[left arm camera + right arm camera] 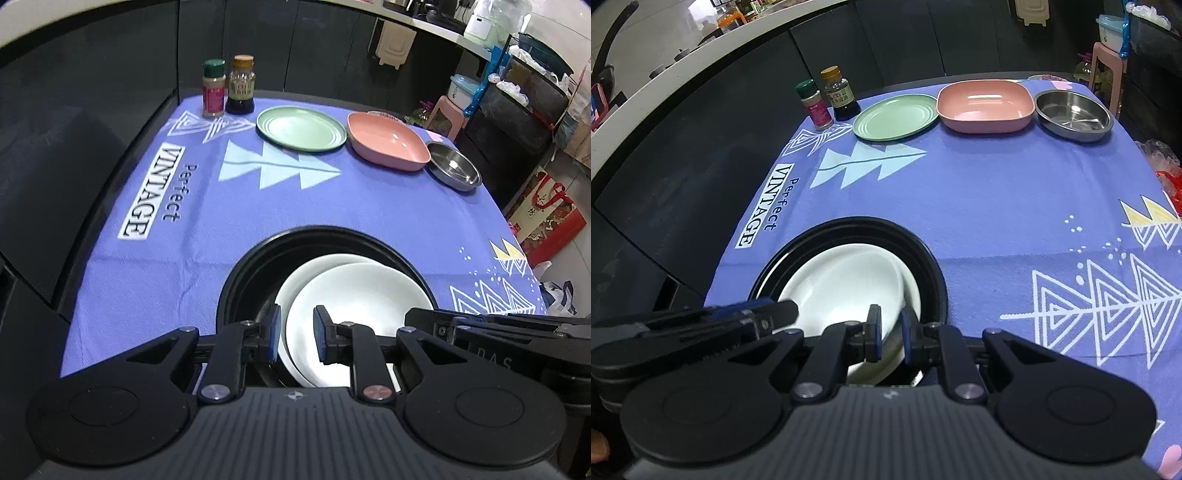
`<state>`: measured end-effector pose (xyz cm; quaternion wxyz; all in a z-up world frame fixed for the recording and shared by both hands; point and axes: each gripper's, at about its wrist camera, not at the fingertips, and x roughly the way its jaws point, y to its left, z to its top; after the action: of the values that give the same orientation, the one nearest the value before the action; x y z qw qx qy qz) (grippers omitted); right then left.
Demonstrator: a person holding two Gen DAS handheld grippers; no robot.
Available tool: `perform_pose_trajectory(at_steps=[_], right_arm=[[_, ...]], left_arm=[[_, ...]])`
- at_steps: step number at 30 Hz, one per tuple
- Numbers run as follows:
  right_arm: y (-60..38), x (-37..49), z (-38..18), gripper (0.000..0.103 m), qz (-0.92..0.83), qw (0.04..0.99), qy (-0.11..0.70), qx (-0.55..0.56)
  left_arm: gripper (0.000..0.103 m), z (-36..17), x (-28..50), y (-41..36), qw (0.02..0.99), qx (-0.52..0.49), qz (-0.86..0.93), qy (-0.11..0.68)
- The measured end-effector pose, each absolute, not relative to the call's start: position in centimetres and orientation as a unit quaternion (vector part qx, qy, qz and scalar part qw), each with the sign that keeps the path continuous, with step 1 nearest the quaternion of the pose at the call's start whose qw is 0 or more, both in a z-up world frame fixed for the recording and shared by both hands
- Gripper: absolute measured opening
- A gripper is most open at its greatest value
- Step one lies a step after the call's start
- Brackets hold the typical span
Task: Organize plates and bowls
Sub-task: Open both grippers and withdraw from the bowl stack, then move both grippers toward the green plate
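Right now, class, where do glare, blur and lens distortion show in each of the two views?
Left wrist view: the white plate is washed out by glare, and the tablecloth edges bow outward. Right wrist view: glare whitens the plate, its right rim smears, and the pink dish carries a highlight.

The purple tablecloth [258,206] covering the bench is showing 2 printed words, "Perfect" in thin dark letters and, beside it, "VINTAGE" in white capitals on a dark box; both are lying just left of the black pan [236,280] and, in the left wrist view, running sideways. The labels on the 2 bottles [842,96] beyond that print are too small to read. Faint letters, perhaps "DAS", are showing on the right gripper [495,360]; they cannot be read for sure.
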<state>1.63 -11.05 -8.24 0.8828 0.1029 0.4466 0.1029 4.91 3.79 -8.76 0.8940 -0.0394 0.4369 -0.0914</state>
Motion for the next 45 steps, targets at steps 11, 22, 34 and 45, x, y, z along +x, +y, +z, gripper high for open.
perform_pose_trajectory(at_steps=[11,22,34,45], right_arm=[[-12.0,1.8,-8.0,0.0,0.097,0.886,0.44,0.111],[-12.4,2.1,-7.8,0.0,0.101,0.886,0.437,0.119],[-12.9,3.6,-7.4,0.0,0.103,0.883,0.439,0.132],[-14.2,6.8,-7.1,0.0,0.09,0.881,0.443,0.141]], left_arm=[[0.017,-8.3,4.8,4.1,0.896,-0.045,-0.091,0.433],[0.018,-7.6,5.3,4.3,0.901,-0.045,-0.086,0.423],[0.021,-7.3,6.2,4.3,0.902,-0.042,-0.085,0.422],[0.024,-6.6,9.5,5.5,0.91,-0.042,-0.049,0.411]])
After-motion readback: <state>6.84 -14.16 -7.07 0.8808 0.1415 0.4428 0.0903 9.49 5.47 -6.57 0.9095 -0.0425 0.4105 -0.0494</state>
